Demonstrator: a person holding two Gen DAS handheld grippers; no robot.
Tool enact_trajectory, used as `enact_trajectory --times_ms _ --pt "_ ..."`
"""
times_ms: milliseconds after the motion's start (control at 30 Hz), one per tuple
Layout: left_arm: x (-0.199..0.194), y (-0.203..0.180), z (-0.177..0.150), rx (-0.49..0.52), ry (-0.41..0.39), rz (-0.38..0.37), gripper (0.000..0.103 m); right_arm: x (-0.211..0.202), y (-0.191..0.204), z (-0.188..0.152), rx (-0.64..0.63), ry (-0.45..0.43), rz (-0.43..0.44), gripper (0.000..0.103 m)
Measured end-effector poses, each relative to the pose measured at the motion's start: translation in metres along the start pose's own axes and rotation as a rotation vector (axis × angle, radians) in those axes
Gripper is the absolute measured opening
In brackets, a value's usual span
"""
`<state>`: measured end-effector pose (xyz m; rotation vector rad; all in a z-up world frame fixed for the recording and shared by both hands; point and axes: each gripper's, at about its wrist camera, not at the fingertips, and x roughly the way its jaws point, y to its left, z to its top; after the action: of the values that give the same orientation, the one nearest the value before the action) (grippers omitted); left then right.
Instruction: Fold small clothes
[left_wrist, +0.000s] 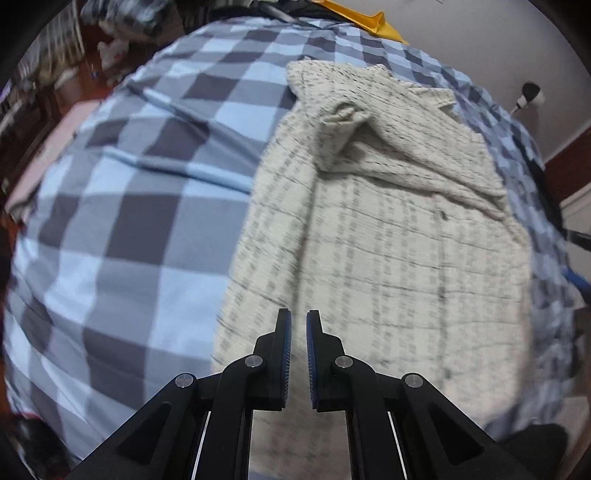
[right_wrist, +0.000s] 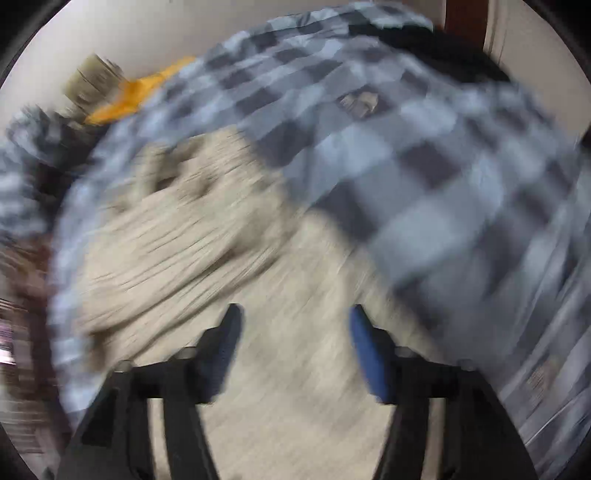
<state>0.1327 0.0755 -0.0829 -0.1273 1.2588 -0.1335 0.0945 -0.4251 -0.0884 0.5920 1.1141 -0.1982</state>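
Shirt (left_wrist: 369, 229), cream with thin dark checks, lies spread on the bed's blue-and-grey checked cover (left_wrist: 129, 206), one sleeve doubled across its upper part. Left tongs (left_wrist: 298, 360) are nearly together with nothing between them, poised above the shirt's near end, close to its left edge. Right tongs (right_wrist: 295, 354) stand wide apart and empty over the shirt's near cloth; that view is heavily blurred, so contact cannot be judged. Judging from this, the step is gripping the near hem: each pair of tongs should pinch one layer only, at matching corners, and lift evenly so the fold lands square.
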Motion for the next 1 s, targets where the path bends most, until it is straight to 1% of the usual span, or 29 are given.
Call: enact_trajectory --times_ms 33,67,100,133,167,200,233,300,333,400,467,533,600,633,667,700,733,767,833,900,933,1000 --pt "0.002 0.001 0.003 0.016 -0.017 0.02 0.007 -0.013 -0.004 -0.029 0.037 0.0 0.107 0.091" --pt "0.003 0.001 0.005 0.029 -0.03 0.036 0.007 -0.02 -0.006 -0.052 0.055 -0.017 0.183 0.091" --pt "0.007 0.001 0.011 0.049 -0.045 0.052 0.007 -0.022 -0.006 -0.064 0.06 -0.04 0.21 0.091" --pt "0.009 -0.001 0.017 0.065 -0.051 0.056 0.007 -0.022 -0.007 -0.084 0.053 -0.063 0.191 0.091" --pt "0.015 -0.004 0.026 0.091 -0.05 0.065 0.007 -0.015 -0.005 -0.089 0.035 -0.06 0.15 0.091" --pt "0.021 -0.007 0.036 0.109 -0.048 0.075 0.007 -0.005 0.001 -0.089 -0.006 -0.037 0.108 0.091" --pt "0.028 -0.01 0.044 0.117 -0.046 0.08 0.007 0.011 0.01 -0.089 -0.068 0.015 0.084 0.091" --pt "0.046 -0.013 0.063 0.121 -0.036 0.086 0.007 0.03 0.019 -0.077 -0.105 0.084 0.074 0.091" --pt "0.058 -0.013 0.073 0.115 -0.026 0.08 0.007 0.038 0.023 -0.074 -0.095 0.095 0.068 0.091" --pt "0.081 -0.014 0.087 0.098 0.016 0.078 0.007 0.04 0.028 -0.071 -0.083 0.081 0.083 0.091" --pt "0.106 -0.014 0.101 0.095 0.066 0.076 0.007 0.043 0.035 -0.069 -0.093 0.094 0.101 0.091" --pt "0.12 -0.011 0.11 0.091 0.085 0.073 0.007 0.045 0.037 -0.071 -0.108 0.101 0.113 0.091" --pt "0.123 -0.002 0.114 0.061 0.075 0.04 0.007 0.041 0.039 -0.073 -0.121 0.1 0.109 0.091" --pt "0.121 0.005 0.114 0.038 0.05 0.018 0.007 0.042 0.04 -0.073 -0.125 0.101 0.111 0.091" --pt "0.118 0.011 0.111 0.026 0.017 0.031 0.007 0.041 0.039 -0.073 -0.121 0.103 0.115 0.091" --pt "0.115 0.016 0.107 0.021 -0.01 0.092 0.006 0.039 0.038 -0.073 -0.116 0.105 0.12 0.091" --pt "0.114 0.02 0.103 0.019 -0.022 0.115 0.006 0.039 0.036 -0.073 -0.109 0.107 0.124 0.091" --pt "0.111 0.024 0.098 0.014 -0.031 0.109 0.006 0.04 0.036 -0.072 -0.103 0.11 0.129 0.091" --pt "0.102 0.028 0.089 0.005 -0.043 0.089 0.007 0.04 0.034 -0.073 -0.095 0.112 0.135 0.091" --pt "0.091 0.024 0.082 0.03 -0.046 0.069 0.007 0.039 0.034 -0.074 -0.094 0.111 0.136 0.091" --pt "0.084 0.02 0.078 0.055 -0.057 0.044 0.007 0.038 0.034 -0.076 -0.093 0.109 0.137 0.091" --pt "0.074 0.013 0.072 0.099 -0.069 -0.04 0.007 0.037 0.034 -0.078 -0.091 0.11 0.134 0.091"
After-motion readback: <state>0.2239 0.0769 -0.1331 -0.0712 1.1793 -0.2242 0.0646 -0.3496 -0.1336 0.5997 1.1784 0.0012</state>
